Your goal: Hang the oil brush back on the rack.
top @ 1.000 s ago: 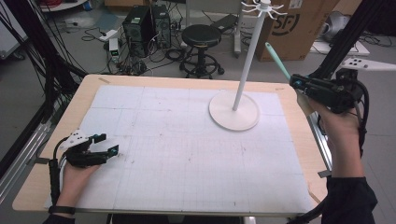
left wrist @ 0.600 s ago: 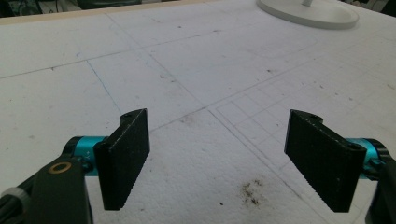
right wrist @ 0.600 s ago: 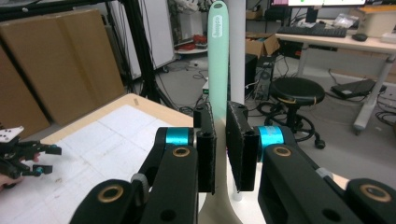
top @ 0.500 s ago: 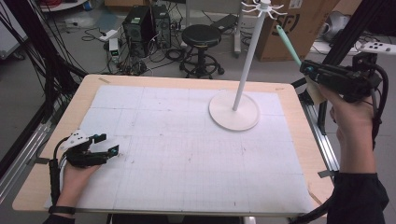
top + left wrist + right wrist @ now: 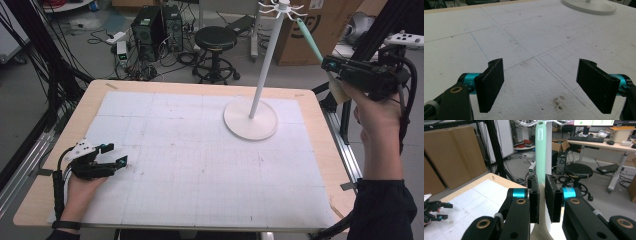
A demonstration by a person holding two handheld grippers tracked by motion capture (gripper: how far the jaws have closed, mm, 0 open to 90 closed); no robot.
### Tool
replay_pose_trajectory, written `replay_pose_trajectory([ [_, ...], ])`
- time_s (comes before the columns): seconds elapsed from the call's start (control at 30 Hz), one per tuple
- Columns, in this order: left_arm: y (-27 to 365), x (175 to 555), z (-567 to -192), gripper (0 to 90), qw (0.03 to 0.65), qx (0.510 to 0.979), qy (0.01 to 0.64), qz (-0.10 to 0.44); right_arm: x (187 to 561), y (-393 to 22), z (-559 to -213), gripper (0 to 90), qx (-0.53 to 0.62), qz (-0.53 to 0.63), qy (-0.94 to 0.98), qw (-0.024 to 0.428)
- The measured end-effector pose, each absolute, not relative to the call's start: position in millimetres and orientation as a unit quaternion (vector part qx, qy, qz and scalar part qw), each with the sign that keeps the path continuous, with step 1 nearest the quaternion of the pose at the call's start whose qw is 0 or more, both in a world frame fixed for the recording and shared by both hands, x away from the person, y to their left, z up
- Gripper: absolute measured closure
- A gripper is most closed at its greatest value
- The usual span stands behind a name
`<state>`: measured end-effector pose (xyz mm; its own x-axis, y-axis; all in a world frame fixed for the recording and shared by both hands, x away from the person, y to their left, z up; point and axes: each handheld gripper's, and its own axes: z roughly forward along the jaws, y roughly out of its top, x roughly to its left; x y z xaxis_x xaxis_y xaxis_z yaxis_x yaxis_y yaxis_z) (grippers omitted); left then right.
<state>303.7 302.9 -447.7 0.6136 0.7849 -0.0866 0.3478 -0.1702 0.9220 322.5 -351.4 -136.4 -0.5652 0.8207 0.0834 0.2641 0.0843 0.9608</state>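
Observation:
My right gripper [image 5: 327,64] is shut on a long mint-green utensil handle [image 5: 310,41], held high off the table's right edge. The handle slants up and left, its tip close to the hooks [image 5: 282,6] on top of a white stand [image 5: 265,60] whose round base [image 5: 250,120] sits on the mat. In the right gripper view the pads [image 5: 542,197] pinch the handle [image 5: 540,152], which has a hole near its end, just below the hooks [image 5: 529,123]. My left gripper [image 5: 118,153] rests on the mat at the front left, open and with nothing between its fingers [image 5: 544,85].
A white gridded mat [image 5: 190,165] covers the wooden table [image 5: 65,145]. Behind the table stand a black stool [image 5: 215,40], computer towers [image 5: 155,25] and a cardboard box [image 5: 320,25]. A black frame post [image 5: 370,40] rises by the right hand.
My right hand has risen with the green utensil, and its tip has moved up toward the hooks of the stand. The left gripper has stayed put.

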Motion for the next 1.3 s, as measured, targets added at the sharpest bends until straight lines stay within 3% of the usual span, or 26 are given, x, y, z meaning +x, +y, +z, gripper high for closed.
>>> replay_pose_trajectory([
  [1.07,302.7,303.5,-447.6,22.8,0.516,0.737,0.383,0.212,342.4,-339.3,-142.7,82.4,0.41,0.529,0.699,0.254],
  [1.3,302.4,303.4,-447.7,22.7,0.516,0.737,0.383,0.212,349.1,-332.5,-154.2,75.3,0.417,0.519,0.704,0.247],
])
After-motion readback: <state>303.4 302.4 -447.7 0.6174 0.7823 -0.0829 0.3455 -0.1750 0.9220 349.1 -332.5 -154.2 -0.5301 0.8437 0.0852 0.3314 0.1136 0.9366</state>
